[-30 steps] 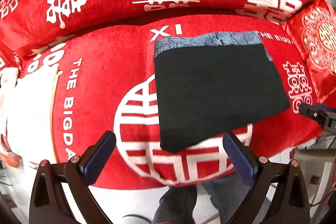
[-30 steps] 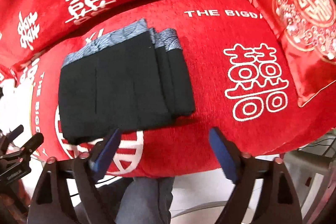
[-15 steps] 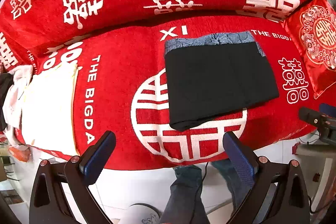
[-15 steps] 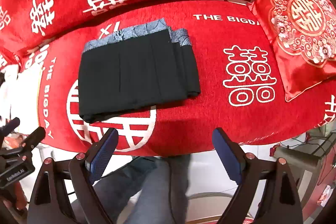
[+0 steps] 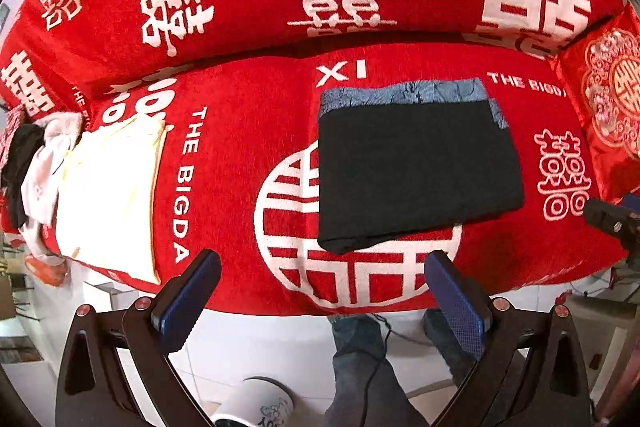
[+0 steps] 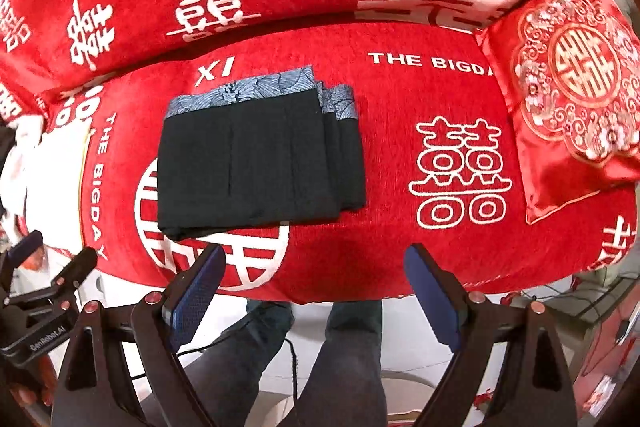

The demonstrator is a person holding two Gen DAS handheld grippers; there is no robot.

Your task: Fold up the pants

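Black pants with a blue-grey patterned waistband lie folded into a flat rectangle on the red sofa seat. My left gripper hangs open above the seat's front edge, well clear of the pants, with nothing between its blue pads. My right gripper is open too, high over the front edge, empty. In the right wrist view the left gripper shows at the lower left; in the left wrist view part of the right gripper shows at the right edge.
A cream folded cloth and a heap of white and black garments lie at the seat's left end. A red embroidered cushion leans at the right end. The person's legs stand on the white floor below, beside a white bucket.
Both grippers have risen away from the sofa, so the folded pants look smaller and the floor and legs have come into view. The pants lie unmoved; both grippers stay open.
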